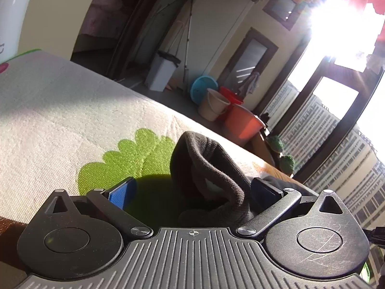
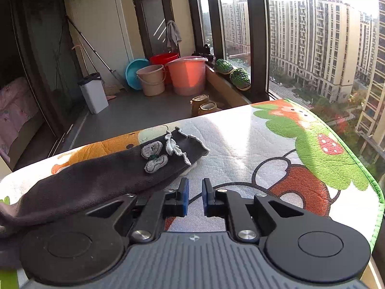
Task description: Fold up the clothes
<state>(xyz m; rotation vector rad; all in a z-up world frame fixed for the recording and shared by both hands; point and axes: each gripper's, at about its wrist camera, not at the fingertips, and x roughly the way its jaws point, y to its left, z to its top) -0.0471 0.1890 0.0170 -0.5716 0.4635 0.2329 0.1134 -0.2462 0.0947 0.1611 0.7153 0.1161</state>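
Note:
A dark grey sock [image 2: 101, 178] with grey knitted patches and a white frilled cuff lies stretched out on the cartoon-print mat [image 2: 240, 144]. In the left wrist view its toe end [image 1: 207, 168] is bunched and stands up between the wide-open blue-padded fingers of my left gripper [image 1: 192, 190], nearer the right finger. My right gripper [image 2: 194, 193] sits low over the mat just right of the sock; its jaws stand a narrow gap apart with nothing between them.
The mat covers a table whose far edge [image 2: 192, 118] drops to a balcony floor with buckets [image 2: 187, 74], a blue basin [image 2: 134, 72] and a white bin [image 2: 93, 94]. Large windows [image 2: 312, 36] are on the right. A white container [image 1: 12, 16] stands at far left.

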